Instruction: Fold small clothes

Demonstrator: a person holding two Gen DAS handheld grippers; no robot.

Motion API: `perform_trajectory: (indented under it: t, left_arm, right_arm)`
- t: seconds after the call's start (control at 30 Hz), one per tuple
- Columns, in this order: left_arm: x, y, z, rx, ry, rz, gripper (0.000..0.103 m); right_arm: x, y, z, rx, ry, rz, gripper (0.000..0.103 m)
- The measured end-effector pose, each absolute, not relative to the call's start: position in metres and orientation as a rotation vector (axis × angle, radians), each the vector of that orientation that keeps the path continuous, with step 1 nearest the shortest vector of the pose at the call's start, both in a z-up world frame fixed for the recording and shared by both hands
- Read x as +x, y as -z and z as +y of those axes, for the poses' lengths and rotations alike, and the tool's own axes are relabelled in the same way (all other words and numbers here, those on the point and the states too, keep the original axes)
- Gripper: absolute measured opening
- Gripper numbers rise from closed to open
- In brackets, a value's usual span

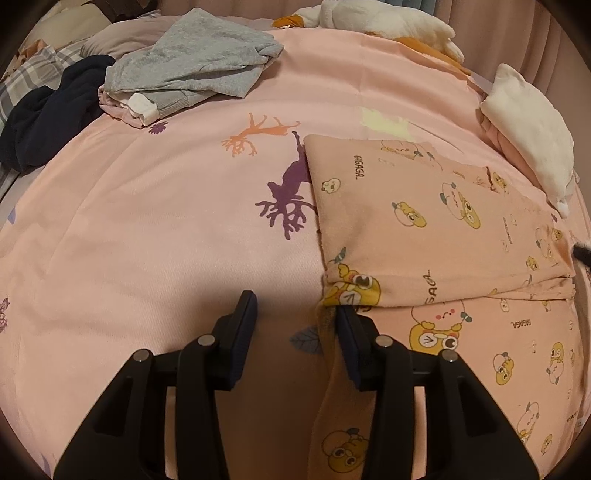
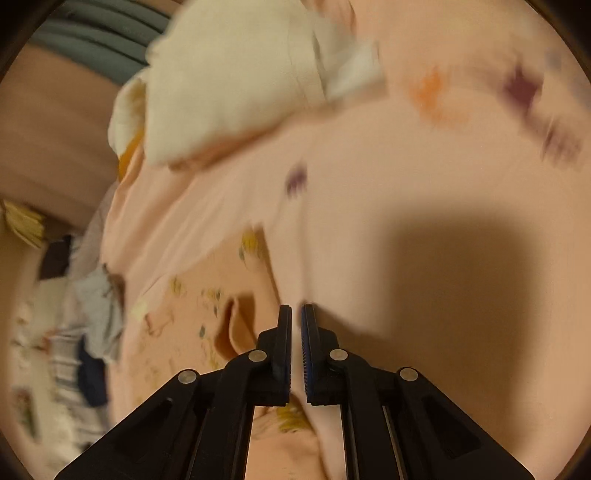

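Observation:
A pink garment printed with yellow cartoon ducks [image 1: 424, 229] lies on the pink bedsheet [image 1: 166, 221], its upper part folded down over the lower part. My left gripper [image 1: 295, 302] hovers at the garment's left edge, jaws apart. That edge runs along the inner side of the right finger [image 1: 347, 332], and the left pad touches nothing. The right wrist view is blurred. In it my right gripper [image 2: 296, 307] has its jaws almost together, with nothing visible between the tips, just right of the garment [image 2: 192, 314] and above the sheet [image 2: 406, 166].
Crumpled grey clothes [image 1: 192, 62] and a dark navy garment [image 1: 48, 114] lie at the back left of the bed. A white plush toy [image 1: 388, 18] sits at the back, and a white cushion [image 1: 528, 140] [image 2: 229, 81] lies beyond the garment. Blurred clutter [image 2: 96, 314] lies off the bed's side.

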State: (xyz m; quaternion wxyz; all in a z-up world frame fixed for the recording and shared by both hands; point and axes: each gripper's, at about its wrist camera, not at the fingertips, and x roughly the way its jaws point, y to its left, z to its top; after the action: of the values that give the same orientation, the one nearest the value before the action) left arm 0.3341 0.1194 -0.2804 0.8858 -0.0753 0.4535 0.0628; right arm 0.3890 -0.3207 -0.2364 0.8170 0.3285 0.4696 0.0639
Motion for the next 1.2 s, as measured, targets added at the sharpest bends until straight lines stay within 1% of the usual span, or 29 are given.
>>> perform_trajectory:
  t: [0.13,0.2,0.27,0.3,0.33,0.37,0.4,0.47,0.5,0.57,0.63,0.67,0.7,0.73,0.77,0.8,0.83,0.87,0.93,1.07,1.2]
  left_arm:
    - [0.335,0.281,0.116,-0.138,-0.143,0.943,0.044]
    - [0.335,0.281,0.118,-0.147,-0.139,0.945,0.044]
    - [0.336,0.281,0.12,-0.159,-0.134,0.954,0.044]
    - [0.337,0.28,0.121,-0.165,-0.13,0.968,0.046]
    - [0.338,0.279,0.122,-0.17,-0.125,0.981,0.046]
    - [0.337,0.277,0.124,-0.179,-0.116,0.996,0.046]
    - [0.336,0.276,0.125,-0.185,-0.106,1.012,0.047]
    - [0.329,0.272,0.125,-0.169,-0.066,1.053,0.048]
    - [0.325,0.269,0.124,-0.154,-0.052,1.065,0.048]
    - [0.313,0.263,0.127,-0.164,-0.051,1.075,0.048]
    - [0.299,0.258,0.132,-0.211,-0.04,1.084,0.046]
    - [0.29,0.255,0.134,-0.234,-0.04,1.094,0.047]
    - [0.28,0.254,0.135,-0.259,-0.042,1.106,0.051]
    - [0.268,0.253,0.137,-0.283,-0.041,1.115,0.058]
    - [0.256,0.251,0.138,-0.306,-0.044,1.119,0.061]
    - [0.244,0.25,0.138,-0.33,-0.045,1.115,0.064]
    - [0.23,0.248,0.138,-0.359,-0.041,1.106,0.065]
    - [0.218,0.248,0.136,-0.383,-0.032,1.104,0.067]
    - [0.195,0.25,0.129,-0.414,0.008,1.124,0.072]
    - [0.158,0.262,0.11,-0.428,0.121,1.194,0.073]
    - [0.127,0.264,0.105,-0.496,0.16,1.16,0.08]
  right_arm:
    - [0.382,0.196,-0.289,0.66,-0.355,0.921,0.007]
    - [0.381,0.183,-0.255,0.554,-0.407,0.919,0.007]
    - [0.385,0.19,-0.23,0.425,-0.368,0.964,0.007]
    - [0.389,0.202,-0.22,0.355,-0.325,1.003,0.007]
    - [0.392,0.214,-0.22,0.326,-0.297,1.034,0.007]
    - [0.393,0.228,-0.227,0.327,-0.265,1.073,0.004]
    - [0.393,0.242,-0.244,0.405,-0.262,1.104,0.0]
    - [0.381,0.251,-0.285,0.621,-0.297,1.082,0.0]
    - [0.375,0.247,-0.296,0.634,-0.26,1.076,0.0]
    - [0.358,0.23,-0.312,0.5,-0.127,1.091,0.0]
    - [0.337,0.214,-0.317,0.414,-0.114,1.084,0.0]
    - [0.326,0.207,-0.319,0.397,-0.125,1.078,0.0]
    - [0.308,0.197,-0.317,0.368,-0.144,1.068,0.002]
    - [0.288,0.188,-0.314,0.331,-0.157,1.059,0.014]
    - [0.275,0.185,-0.317,0.311,-0.162,1.053,0.037]
    - [0.254,0.179,-0.318,0.287,-0.164,1.046,0.05]
    - [0.241,0.177,-0.322,0.286,-0.164,1.035,0.072]
    - [0.216,0.173,-0.322,0.311,-0.179,1.005,0.078]
    - [0.198,0.175,-0.331,0.375,-0.222,0.989,0.078]
    - [0.165,0.187,-0.336,0.52,-0.327,1.041,0.078]
    - [0.147,0.202,-0.346,0.591,-0.276,1.079,0.078]
